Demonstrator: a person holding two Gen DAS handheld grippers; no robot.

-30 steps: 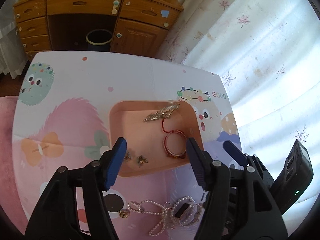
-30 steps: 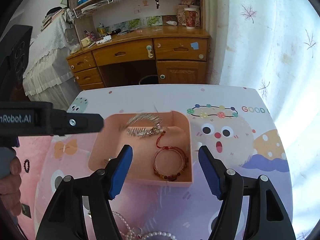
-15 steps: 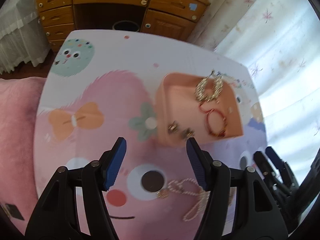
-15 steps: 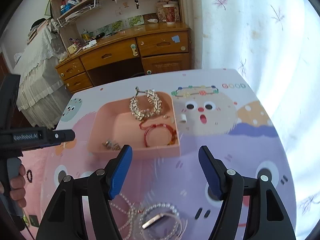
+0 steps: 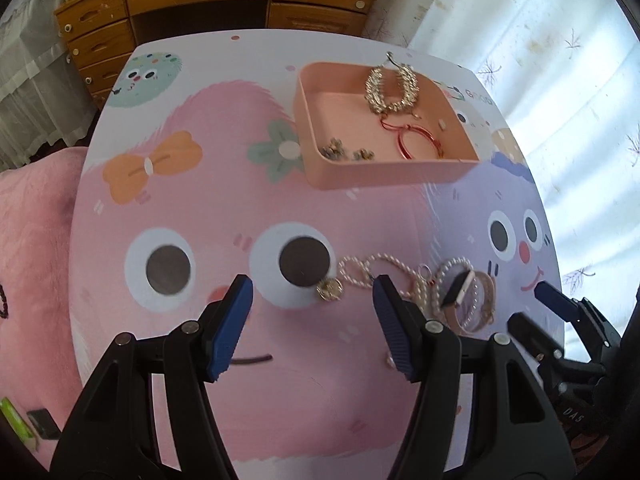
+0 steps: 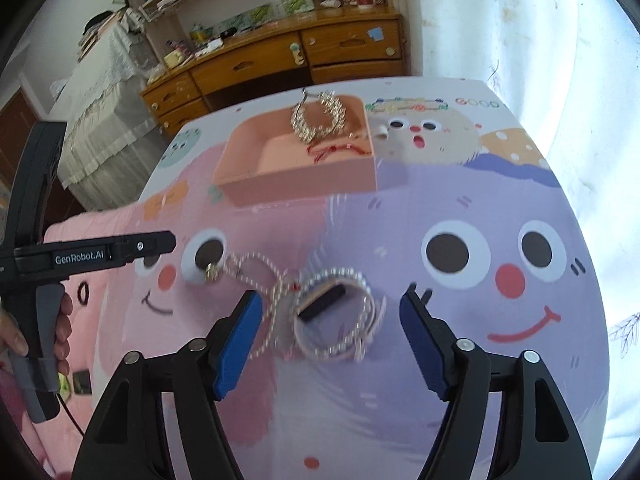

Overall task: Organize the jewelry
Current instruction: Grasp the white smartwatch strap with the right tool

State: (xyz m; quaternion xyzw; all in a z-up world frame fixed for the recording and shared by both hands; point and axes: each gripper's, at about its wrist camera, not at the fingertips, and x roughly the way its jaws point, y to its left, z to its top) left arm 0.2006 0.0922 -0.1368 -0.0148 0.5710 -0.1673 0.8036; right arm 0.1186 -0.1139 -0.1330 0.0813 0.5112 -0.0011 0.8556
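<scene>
Both grippers have pulled back from the pink tray since a second ago; it now sits farther up the table, and the loose pile is in front of the fingers instead of under them.

Left gripper: jaws wide apart, empty, touching nothing. Gold pendant lies just ahead between the fingertips, and the pearl necklace trails right from it.

Watch and bangles lie just right of the necklace, touching it.

Right gripper: jaws wide apart, empty, held over the watch-and-bangle pile, blurred; contact unclear.

Tray holds small earrings at left, a silver leaf hoop leaning on the far wall, and a red bracelet at right.
</scene>
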